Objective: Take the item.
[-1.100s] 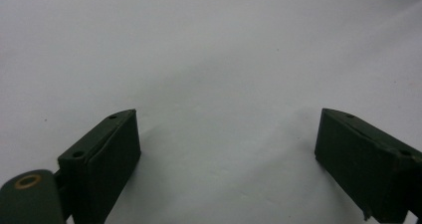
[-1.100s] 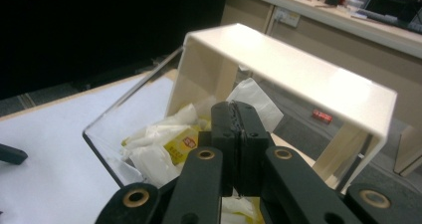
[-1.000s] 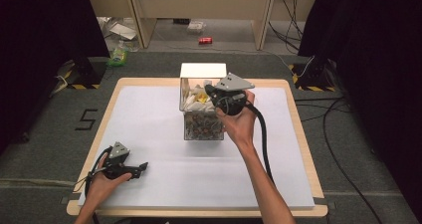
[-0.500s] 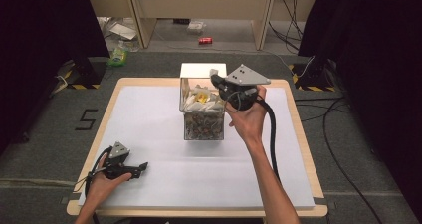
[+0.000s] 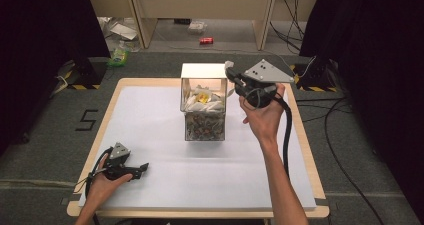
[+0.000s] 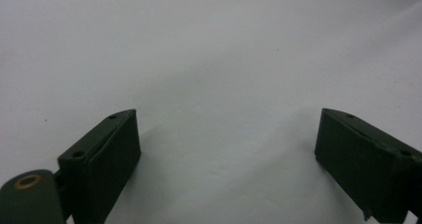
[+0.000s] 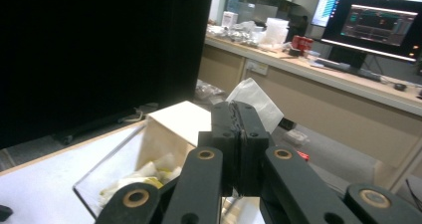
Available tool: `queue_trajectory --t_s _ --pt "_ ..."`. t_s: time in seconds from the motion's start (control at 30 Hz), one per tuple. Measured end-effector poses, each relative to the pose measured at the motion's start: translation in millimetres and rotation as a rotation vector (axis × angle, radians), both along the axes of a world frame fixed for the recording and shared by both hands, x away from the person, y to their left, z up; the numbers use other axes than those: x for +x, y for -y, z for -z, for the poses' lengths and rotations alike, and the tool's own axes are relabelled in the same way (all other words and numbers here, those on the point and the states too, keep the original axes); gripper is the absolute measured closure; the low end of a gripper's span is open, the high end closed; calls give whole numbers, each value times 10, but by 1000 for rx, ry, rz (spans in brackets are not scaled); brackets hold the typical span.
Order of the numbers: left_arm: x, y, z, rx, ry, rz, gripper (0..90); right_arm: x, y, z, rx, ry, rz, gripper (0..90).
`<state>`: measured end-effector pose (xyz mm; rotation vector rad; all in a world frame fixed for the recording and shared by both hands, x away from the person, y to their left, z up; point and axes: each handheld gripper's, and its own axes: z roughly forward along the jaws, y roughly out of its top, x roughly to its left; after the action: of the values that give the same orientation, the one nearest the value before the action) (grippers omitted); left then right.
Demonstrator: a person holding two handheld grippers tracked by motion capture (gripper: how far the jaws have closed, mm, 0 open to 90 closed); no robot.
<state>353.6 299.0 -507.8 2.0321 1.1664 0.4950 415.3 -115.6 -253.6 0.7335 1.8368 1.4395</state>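
Black fingers [image 7: 226, 129] of the right gripper [image 7: 240, 112] are clenched flat together on a white packet [image 7: 255, 100], which sticks out beyond their tips as a thin, creased corner. In the high view that gripper [image 5: 231, 71] hangs in the air just beside the upper right edge of the clear box [image 5: 204, 130], held up by the right hand [image 5: 262, 116], so the packet is off the counter [image 5: 150, 110] and outside the box walls. Judging by this, one packet is in hand and the transfer is midway. Whether it is coming out of the box or going into it cannot be told from its place alone. More crumpled white and yellow pieces [image 7: 149, 173] lie in the upper part of the box, so work with the rest looks left to do. Near the front left corner of the counter, the left gripper [image 6: 226, 149] rests low over the white surface with its fingers released and wide apart, nothing between them; the left hand [image 5: 102, 185] holds it there. Most of the packet is hidden behind the clenched fingers, so its full shape and any print are unclear. The mottled grey layer in the bottom of the box is too small to identify.
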Motion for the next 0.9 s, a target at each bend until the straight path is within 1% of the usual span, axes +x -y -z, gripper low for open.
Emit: queue_trajectory --t_s 0.23,0.33,0.43,0.53,0.6,0.73,0.9 --pt "-1 0 -1 1 0 0 98 36 188 44 18 -15 41 893" --pt "0 0 0 1 0 0 98 63 258 74 12 -18 56 893" --pt "0 1 0 1 0 0 98 87 320 104 19 -28 71 892" --pt "0 1 0 1 1 -1 98 119 377 130 15 -32 89 893" --pt "0 1 0 1 0 0 98 140 411 150 23 -41 100 892" --pt "-1 1 0 1 0 -1 98 194 477 189 15 -48 120 893" --pt "0 0 -1 1 0 0 98 248 527 219 14 -56 140 893"
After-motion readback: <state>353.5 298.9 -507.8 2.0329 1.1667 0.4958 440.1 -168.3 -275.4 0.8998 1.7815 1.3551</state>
